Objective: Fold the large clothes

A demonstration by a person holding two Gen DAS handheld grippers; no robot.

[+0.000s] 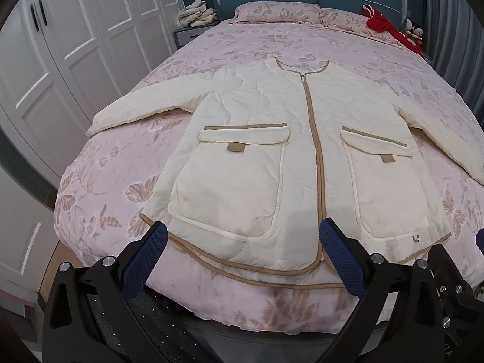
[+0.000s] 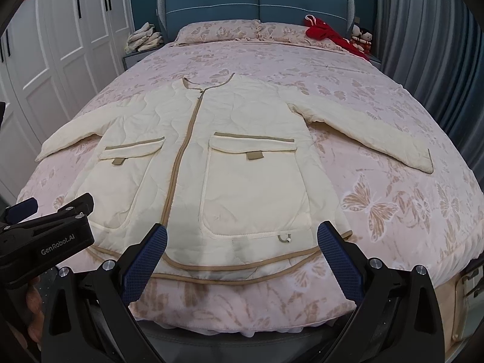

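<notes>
One bed [image 1: 211, 48] fills both views ahead of our jaws, under a pink butterfly-print cover. On it the cream quilted jacket [image 1: 272, 139] lies flat, front up and zipped, collar at the far end and tan-trimmed hem nearest us, sleeves spread to either side. Beyond the jacket we see a white wardrobe [image 1: 75, 36] off to the left, a blue headboard [image 2: 257, 3], a red garment [image 2: 323, 34] by the pillows and a pile of pale clothes [image 2: 143, 40] on a nightstand. Our left gripper [image 1: 242, 257] hangs over the hem, jaws wide apart and empty, straddling the left pocket [image 1: 230, 181]. Our right gripper [image 2: 242, 257] does likewise, jaws apart around the right pocket [image 2: 257, 187], touching no cloth that we can make out.
</notes>
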